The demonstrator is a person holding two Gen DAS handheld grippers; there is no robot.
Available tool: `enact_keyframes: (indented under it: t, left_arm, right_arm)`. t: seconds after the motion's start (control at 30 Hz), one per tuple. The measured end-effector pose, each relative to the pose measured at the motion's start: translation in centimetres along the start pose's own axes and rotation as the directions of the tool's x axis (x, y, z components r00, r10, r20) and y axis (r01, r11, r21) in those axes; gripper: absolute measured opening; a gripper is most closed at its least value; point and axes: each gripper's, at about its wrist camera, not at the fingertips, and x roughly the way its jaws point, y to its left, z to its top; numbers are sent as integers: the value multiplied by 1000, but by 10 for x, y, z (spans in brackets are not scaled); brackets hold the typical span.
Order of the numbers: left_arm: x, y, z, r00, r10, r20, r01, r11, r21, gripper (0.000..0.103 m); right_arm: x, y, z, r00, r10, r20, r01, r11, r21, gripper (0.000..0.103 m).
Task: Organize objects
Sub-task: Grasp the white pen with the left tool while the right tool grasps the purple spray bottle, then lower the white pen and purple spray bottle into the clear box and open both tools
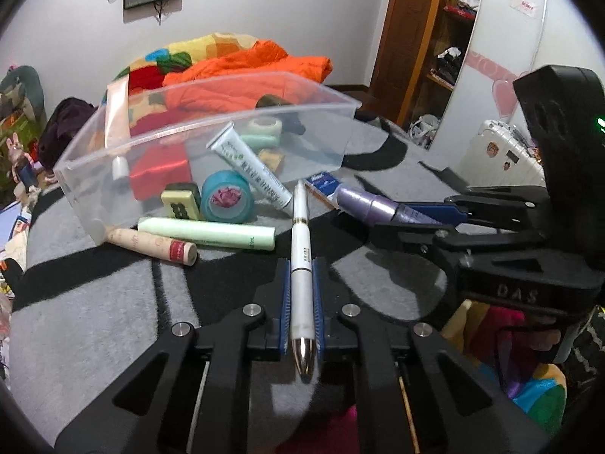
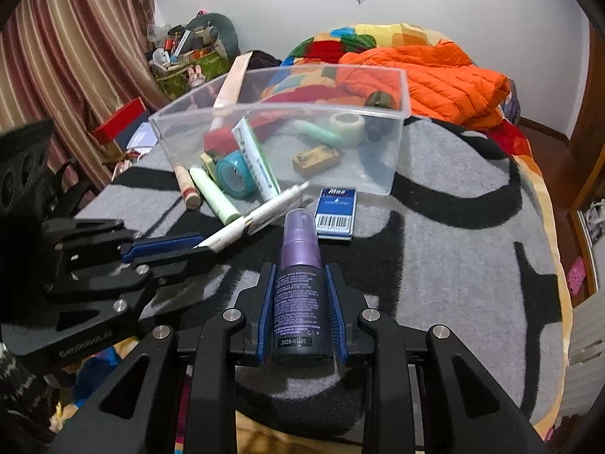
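Left claw clamped on slim white pen, long axis straight ahead, tip aimed at clear plastic bin lying dead ahead on grey blanket. Right claw clamped on purple spray bottle, nozzle forward. Bin judged nearer left claw; open top faced upward, requiring lift over near wall.

An orange jacket lies on a colourful blanket beside striped curtains.

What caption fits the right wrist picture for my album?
Right gripper clamps a purple spray bottle before a clear bin.
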Motion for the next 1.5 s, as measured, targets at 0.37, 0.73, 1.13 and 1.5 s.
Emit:
enact_keyframes:
  t: [0.37, 0.73, 1.13, 1.5]
  left_arm:
    - [-39, 6, 22, 993, 2, 114, 3, 999, -47, 10]
    - [-54, 39, 54, 979, 79, 188, -58, 992, -112, 10]
    - [-13, 95, 85, 979, 179, 101, -153, 963, -222, 10]
    - [15, 103, 94, 986, 154, 57, -137, 964, -228, 10]
  right_arm:
    - [-30, -3, 24, 994, -11, 112, 9, 1000, 18, 23]
    - [-33, -2, 81, 978, -16, 208, 16, 1000, 1, 23]
    - [30, -13, 140, 992, -9, 129, 6, 1000, 26, 23]
    - [89, -6, 142, 999, -33, 2, 33, 999, -8, 23]
